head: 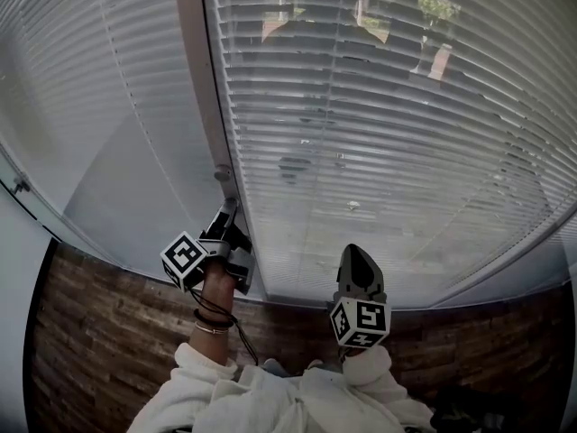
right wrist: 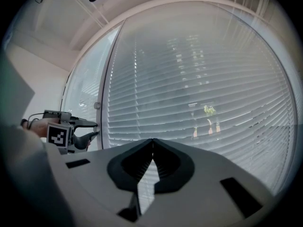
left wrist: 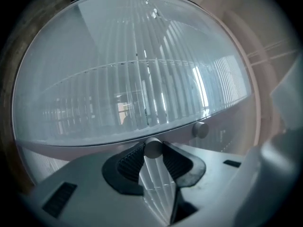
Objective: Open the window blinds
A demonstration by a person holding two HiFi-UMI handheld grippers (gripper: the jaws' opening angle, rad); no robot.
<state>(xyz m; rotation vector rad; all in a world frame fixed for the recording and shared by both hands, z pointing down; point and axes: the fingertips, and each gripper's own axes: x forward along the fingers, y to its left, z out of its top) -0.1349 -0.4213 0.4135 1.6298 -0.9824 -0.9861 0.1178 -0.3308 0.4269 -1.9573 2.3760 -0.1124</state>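
Closed white slatted blinds (head: 379,133) cover the big window, and a second blind (head: 81,79) hangs left of the white frame post (head: 203,88). My left gripper (head: 225,216) reaches up to that post. In the left gripper view its pads (left wrist: 132,162) close on both sides of a clear blind wand (left wrist: 154,148), whose round end shows at the tips. The same gripper (right wrist: 93,129) appears in the right gripper view, at the left. My right gripper (head: 359,260) points level at the blinds, shut and empty, its tips meeting (right wrist: 152,140).
A small round knob (head: 222,174) sits on the frame post just above the left gripper. Dark wooden floor (head: 99,332) runs below the window. White sleeves (head: 297,395) fill the bottom of the head view. Plants show faintly outside through the slats (right wrist: 208,110).
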